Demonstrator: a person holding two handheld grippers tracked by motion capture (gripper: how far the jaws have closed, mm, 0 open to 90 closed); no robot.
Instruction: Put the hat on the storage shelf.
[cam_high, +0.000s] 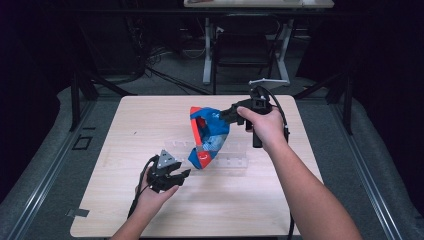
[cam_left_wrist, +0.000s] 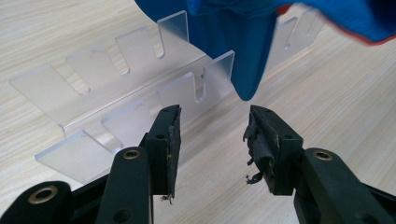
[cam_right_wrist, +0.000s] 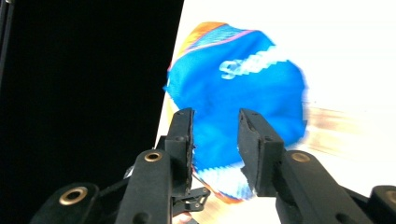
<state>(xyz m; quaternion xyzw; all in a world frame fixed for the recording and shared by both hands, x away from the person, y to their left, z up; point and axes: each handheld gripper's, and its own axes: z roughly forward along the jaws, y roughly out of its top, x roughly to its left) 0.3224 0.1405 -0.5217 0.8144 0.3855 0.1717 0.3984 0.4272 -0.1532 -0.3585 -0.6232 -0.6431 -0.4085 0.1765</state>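
A blue cloth piece (cam_high: 207, 135) with red-orange edging and white print hangs in the air over the middle of the table. My right gripper (cam_high: 226, 115) is shut on its upper right edge; in the right gripper view the blue cloth (cam_right_wrist: 233, 84) runs down between the two jaws of this gripper (cam_right_wrist: 215, 126). Below it a clear slotted acrylic rack (cam_high: 235, 162) lies on the table. My left gripper (cam_high: 184, 175) stands open just left of the cloth's lower end. In the left gripper view the cloth's tip (cam_left_wrist: 238, 56) hangs above the rack (cam_left_wrist: 116, 84), ahead of the open gripper (cam_left_wrist: 212, 126), whose jaws hold nothing.
The light wooden table (cam_high: 125, 125) has bare room at the left and along the front. Behind the far edge stand a dark chair (cam_high: 242, 50) and a white desk frame (cam_high: 207, 50), with cables on the floor.
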